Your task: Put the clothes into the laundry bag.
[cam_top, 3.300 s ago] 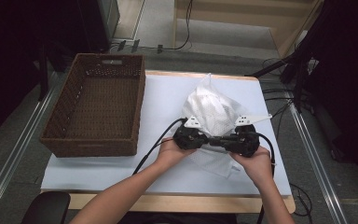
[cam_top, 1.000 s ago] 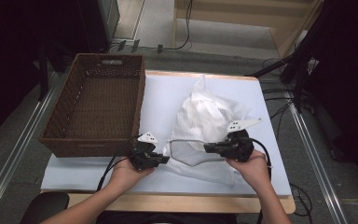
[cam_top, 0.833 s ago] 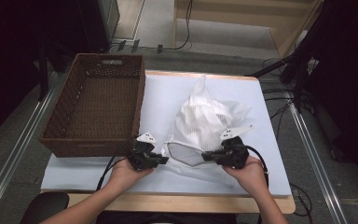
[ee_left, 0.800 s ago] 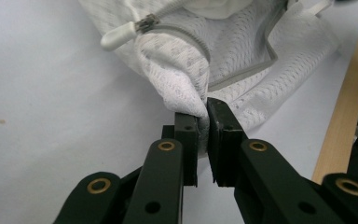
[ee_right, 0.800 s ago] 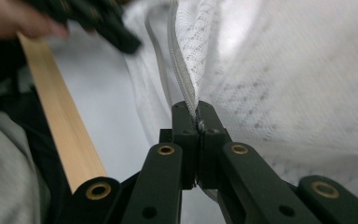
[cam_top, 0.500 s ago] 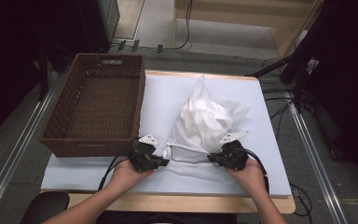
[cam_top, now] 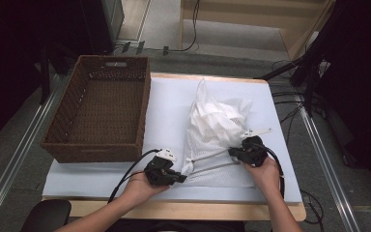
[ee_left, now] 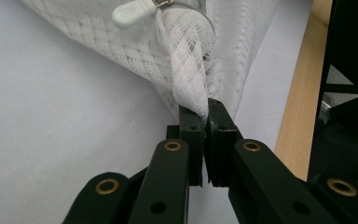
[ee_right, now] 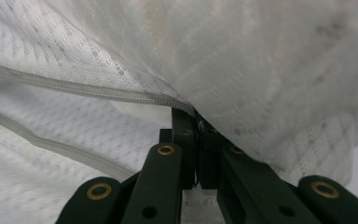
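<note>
Since a moment ago both hands have come toward the near edge of the white-covered tabletop (cam_top: 125, 171), drawing the white mesh zippered laundry bag (cam_top: 217, 128) with them and stretching its mouth wide. That likely readies the bag for emptying or filling. The left gripper (cam_top: 176, 175) pinches the bag's corner by the white zipper pull (ee_left: 135, 13); the right gripper (cam_top: 233, 153) is clamped on the zipper edge (ee_right: 88, 92). The bag lies right of centre, bulging with white cloth, beside the empty brown wicker basket (cam_top: 101, 113).
</note>
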{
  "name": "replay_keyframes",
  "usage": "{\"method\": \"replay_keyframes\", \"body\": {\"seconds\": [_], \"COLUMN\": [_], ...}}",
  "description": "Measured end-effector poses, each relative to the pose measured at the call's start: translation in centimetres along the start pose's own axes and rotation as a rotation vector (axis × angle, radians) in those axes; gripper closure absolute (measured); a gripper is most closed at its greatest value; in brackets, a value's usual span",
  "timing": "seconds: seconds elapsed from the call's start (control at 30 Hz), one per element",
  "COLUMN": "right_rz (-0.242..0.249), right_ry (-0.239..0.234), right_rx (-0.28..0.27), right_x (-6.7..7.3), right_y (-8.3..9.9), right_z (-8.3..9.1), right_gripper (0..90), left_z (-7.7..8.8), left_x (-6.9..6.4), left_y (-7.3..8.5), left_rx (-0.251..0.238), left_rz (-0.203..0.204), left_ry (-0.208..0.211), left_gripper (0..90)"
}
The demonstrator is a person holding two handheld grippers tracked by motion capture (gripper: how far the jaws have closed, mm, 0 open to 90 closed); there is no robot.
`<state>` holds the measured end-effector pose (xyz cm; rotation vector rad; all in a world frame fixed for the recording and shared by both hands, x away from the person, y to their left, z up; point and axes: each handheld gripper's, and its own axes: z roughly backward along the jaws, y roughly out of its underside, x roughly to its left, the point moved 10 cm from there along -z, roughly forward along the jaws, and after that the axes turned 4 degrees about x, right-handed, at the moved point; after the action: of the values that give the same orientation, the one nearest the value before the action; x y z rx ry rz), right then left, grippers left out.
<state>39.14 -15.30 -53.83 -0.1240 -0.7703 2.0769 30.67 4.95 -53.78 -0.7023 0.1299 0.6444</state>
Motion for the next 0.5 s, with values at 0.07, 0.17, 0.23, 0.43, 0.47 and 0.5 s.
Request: {"method": "replay_keyframes", "body": {"seconds": [0.07, 0.17, 0.23, 0.43, 0.47, 0.5], "right_rz": [0.013, 0.044, 0.060, 0.137, 0.139, 0.152], "right_ry": [-0.029, -0.085, -0.125, -0.162, -0.166, -0.162], "right_rx": [-0.002, -0.020, -0.031, -0.033, -0.025, -0.013], "right_x": [0.6, 2.1, 3.1, 6.2, 6.7, 7.0], "right_y": [0.0, 0.2, 0.4, 1.0, 1.1, 1.4], "right_z": [0.4, 1.7, 2.5, 3.9, 4.0, 4.0], "right_gripper": [89.7, 89.5, 89.0, 89.0, 89.0, 88.9], "left_z": [0.3, 1.2, 2.0, 3.6, 3.8, 3.9], "left_x": [0.6, 0.8, 0.7, 0.4, 0.3, 0.3], "left_y": [0.1, -0.2, -0.6, -1.2, -1.3, -1.4], "left_rx": [0.007, -0.030, -0.052, -0.084, -0.090, -0.100], "left_rz": [0.004, 0.045, 0.063, 0.031, 0.032, 0.028], "left_ry": [-0.018, 0.005, 0.024, -0.008, -0.003, -0.001], "left_gripper": [78.8, 68.5, 60.5, 46.3, 46.1, 45.6]}}
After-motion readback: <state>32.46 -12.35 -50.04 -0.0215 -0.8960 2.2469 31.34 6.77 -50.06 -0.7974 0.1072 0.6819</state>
